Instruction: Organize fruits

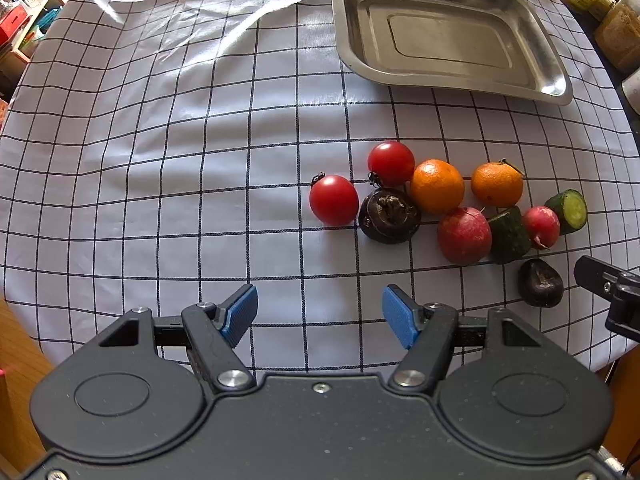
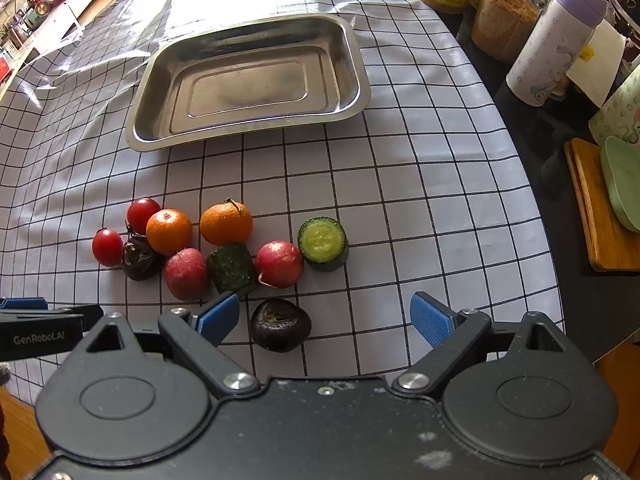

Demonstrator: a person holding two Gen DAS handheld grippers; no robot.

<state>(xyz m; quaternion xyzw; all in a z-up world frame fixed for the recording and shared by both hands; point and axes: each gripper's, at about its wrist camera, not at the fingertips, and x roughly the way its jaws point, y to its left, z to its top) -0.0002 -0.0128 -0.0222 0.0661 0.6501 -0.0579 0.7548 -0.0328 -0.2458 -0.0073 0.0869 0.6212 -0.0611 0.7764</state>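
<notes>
A cluster of produce lies on the checked cloth: two red tomatoes (image 1: 334,199) (image 2: 107,247), two oranges (image 1: 437,186) (image 2: 226,224), two radishes (image 1: 464,235) (image 2: 279,264), two cucumber pieces (image 1: 567,211) (image 2: 323,243) and two dark water chestnuts (image 1: 389,216) (image 2: 280,324). An empty steel tray (image 1: 556,84) (image 2: 248,120) sits beyond them. My left gripper (image 1: 320,318) is open and empty, near the front edge, left of the cluster. My right gripper (image 2: 324,318) is open and empty, with a dark chestnut lying between its fingers.
Jars (image 2: 502,20), a lilac flask (image 2: 556,40) and a wooden board with a green dish (image 2: 608,208) stand on the dark counter to the right. The cloth's edge runs close in front of both grippers.
</notes>
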